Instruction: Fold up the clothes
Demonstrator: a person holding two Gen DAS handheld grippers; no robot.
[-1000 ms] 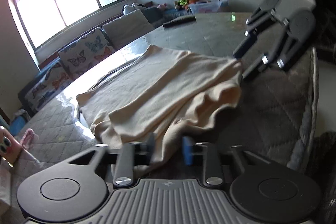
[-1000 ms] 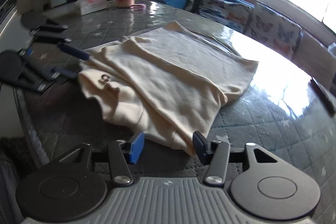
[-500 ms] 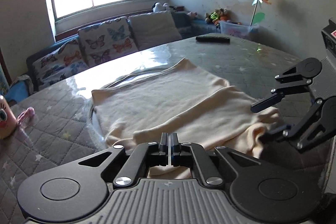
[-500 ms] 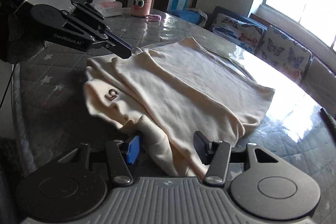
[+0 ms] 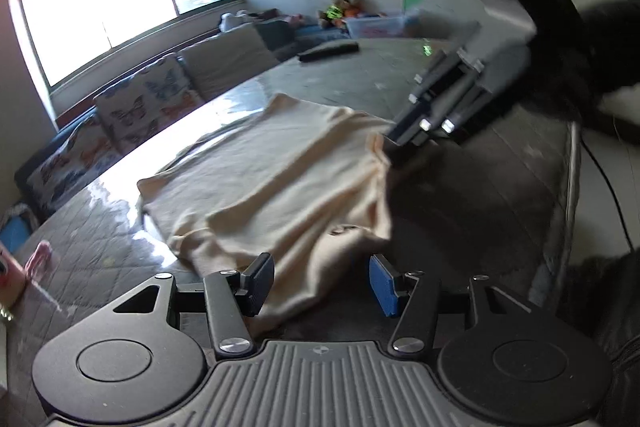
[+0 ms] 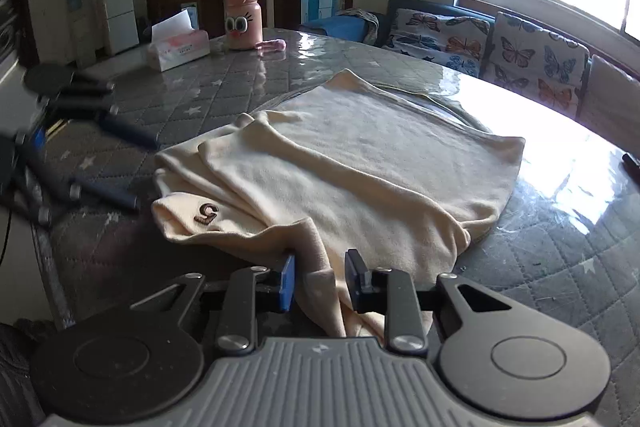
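Living room, bright window, butterfly cushions [image 6: 536,55] along a bench behind. Round quilted grey surface [image 6: 560,239] under glossy clear cover, glare on far side. Pink bottle [image 6: 242,17] and tissue box [image 6: 178,47] at the far edge in the right wrist view; dark remote [image 5: 328,51] far off in the left wrist view.

Cream garment [image 6: 360,163] lies mid-surface, mostly flat, one layer doubled over another, long axis running away from both tools toward the window. Near end bunched and creased; small dark logo [image 6: 206,214] shows on a rolled lower fold. Soft knit, limp.

Right tool [image 6: 319,281]: jaws partly apart, a hanging tongue of the near hem lies between the pads; cannot see the pads pressing it, so not gripping as far as the view shows. Left tool [image 5: 322,281]: jaws wide apart, near edge of cloth lies between and just ahead, nothing held.

Key relation: cloth lies straight ahead of each tool, each at a near corner. Right is closer to a grasp. Scene fits either a half-made fold being taken up or one just laid down.
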